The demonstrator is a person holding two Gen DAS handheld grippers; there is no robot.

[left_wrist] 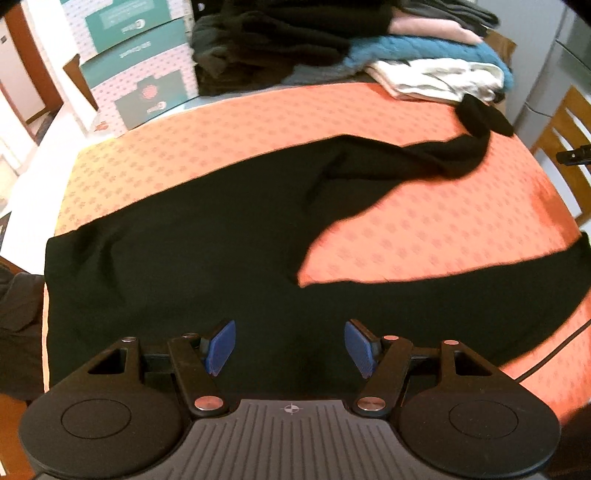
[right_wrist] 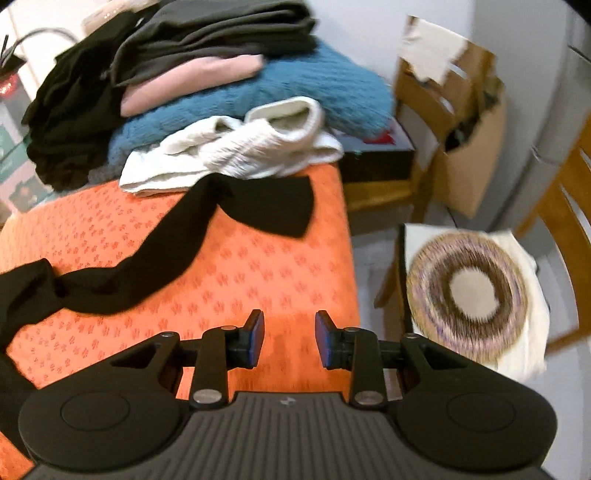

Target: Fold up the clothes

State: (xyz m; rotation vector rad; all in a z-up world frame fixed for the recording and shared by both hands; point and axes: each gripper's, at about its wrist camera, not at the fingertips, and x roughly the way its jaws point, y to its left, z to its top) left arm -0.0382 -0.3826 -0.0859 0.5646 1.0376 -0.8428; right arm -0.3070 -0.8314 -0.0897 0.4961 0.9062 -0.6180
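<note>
You are holding your left gripper (left_wrist: 290,347) with its jaws spread wide, and your right gripper (right_wrist: 290,339) likewise parted, gripping nothing.

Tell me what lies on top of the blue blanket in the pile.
On the blue blanket lie a pink garment and grey folded clothes. A white sweater sits in front of it. Whatever lies beneath the blanket is covered.

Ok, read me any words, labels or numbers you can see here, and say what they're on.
Nothing can be read.
Stacked boxes: white print on the teal panels, too blurred and tilted to read.
Clothes pile, orange cloth: no text, only a repeating pattern on the cloth.
</note>
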